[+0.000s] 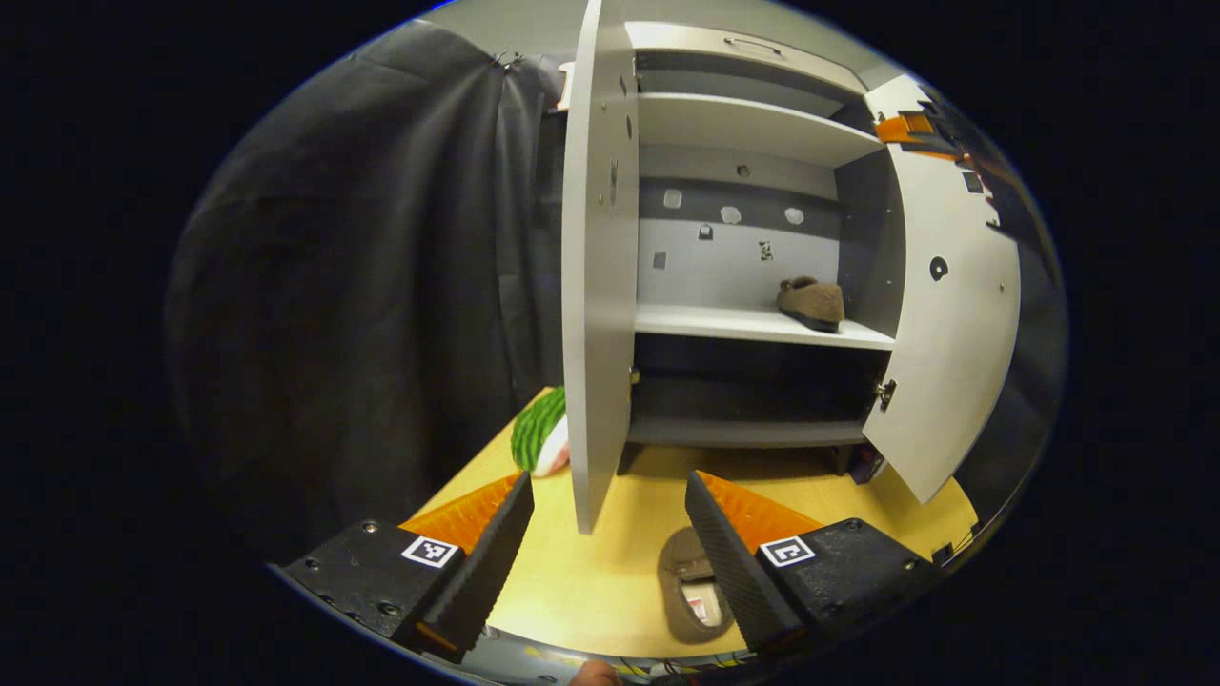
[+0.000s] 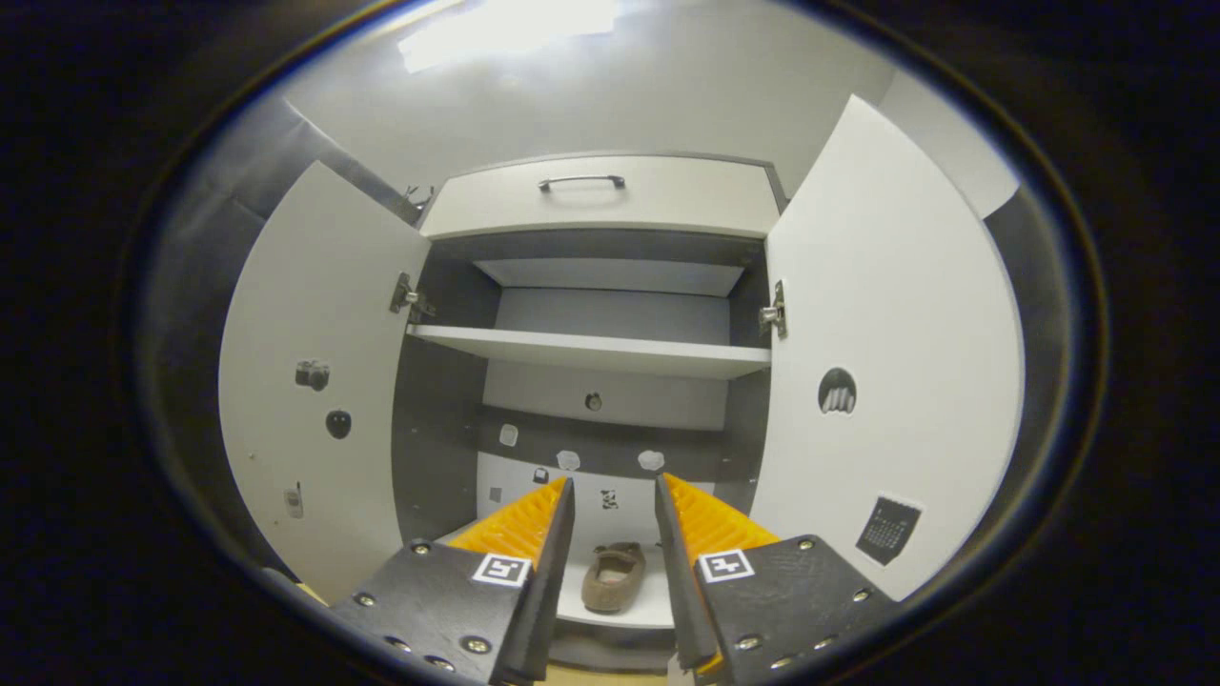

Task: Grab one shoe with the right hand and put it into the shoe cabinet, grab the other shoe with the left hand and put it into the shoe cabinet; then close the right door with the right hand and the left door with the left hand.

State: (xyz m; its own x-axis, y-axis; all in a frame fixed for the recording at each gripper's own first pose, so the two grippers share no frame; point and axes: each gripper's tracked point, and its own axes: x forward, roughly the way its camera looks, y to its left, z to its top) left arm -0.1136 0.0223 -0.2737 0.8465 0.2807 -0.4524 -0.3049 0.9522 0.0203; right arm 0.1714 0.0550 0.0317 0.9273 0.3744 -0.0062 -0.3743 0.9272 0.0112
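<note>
One shoe shelved, one to go.
Brown fuzzy slipper [image 1: 694,595] lies beneath spread left gripper [image 1: 610,553] for pickup; right gripper [image 2: 613,562], fingers parted, empty before shelved slipper [image 2: 613,577].

Two brown shoes, one on a cabinet shelf [image 1: 762,326] ahead of the left claw [image 1: 610,548], shoe [image 1: 811,302], one on the tabletop [image 1: 591,581] between its fingers, shoe [image 1: 688,595], two open doors, left door [image 1: 598,257], right door [image 1: 944,324], one drawer [image 2: 600,195]

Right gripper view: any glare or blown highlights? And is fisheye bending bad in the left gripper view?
Right gripper view: ceiling light blown out at the top, cabinet interior dim, slipper on the shelf still readable. Left gripper view: even light, strong bending, right door bowed; slipper on the floor partly hidden behind a finger.
</note>
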